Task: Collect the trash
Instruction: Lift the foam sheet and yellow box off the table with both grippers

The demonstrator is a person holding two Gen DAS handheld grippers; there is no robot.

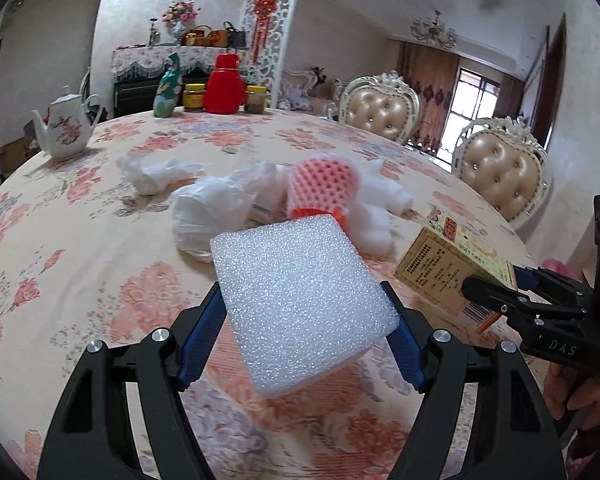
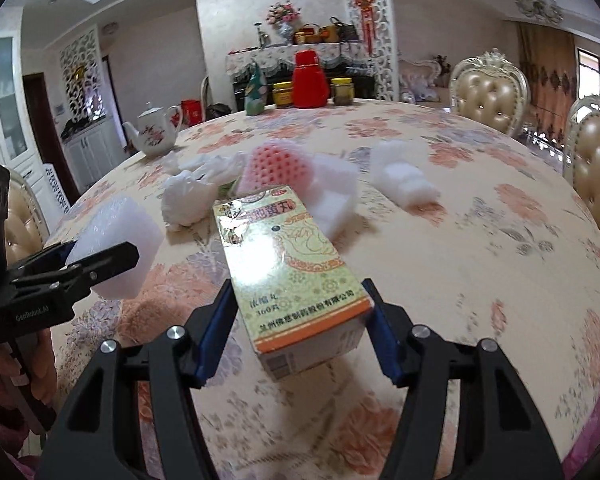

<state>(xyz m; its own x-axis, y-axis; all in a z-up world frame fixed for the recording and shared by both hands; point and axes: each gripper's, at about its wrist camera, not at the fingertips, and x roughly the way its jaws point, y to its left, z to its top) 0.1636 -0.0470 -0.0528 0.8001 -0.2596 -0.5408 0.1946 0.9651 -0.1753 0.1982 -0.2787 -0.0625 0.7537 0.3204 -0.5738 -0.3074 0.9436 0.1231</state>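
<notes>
In the left wrist view my left gripper (image 1: 300, 290) is shut on a white foam block (image 1: 296, 300), its blue pads pressing both sides, and the block hangs above the floral tablecloth (image 1: 80, 248). My right gripper (image 2: 297, 284) is shut on a yellow-green medicine box (image 2: 288, 256), held clear of the table. From the left wrist, the right gripper (image 1: 494, 276) and the box (image 1: 444, 268) show at the right. From the right wrist, the left gripper (image 2: 100, 250) and the foam block (image 2: 112, 220) show at the left. Crumpled white bags (image 1: 220, 204), a pink foam net (image 1: 324, 184) and white foam pieces (image 1: 380, 208) lie beyond.
A floral teapot (image 1: 64, 128) stands at the table's far left. A red thermos (image 1: 224, 84), two jars and a green bottle (image 1: 168, 88) stand at the far edge. Padded chairs (image 1: 500, 168) line the right side. A hand (image 1: 580, 392) holds the right gripper's handle.
</notes>
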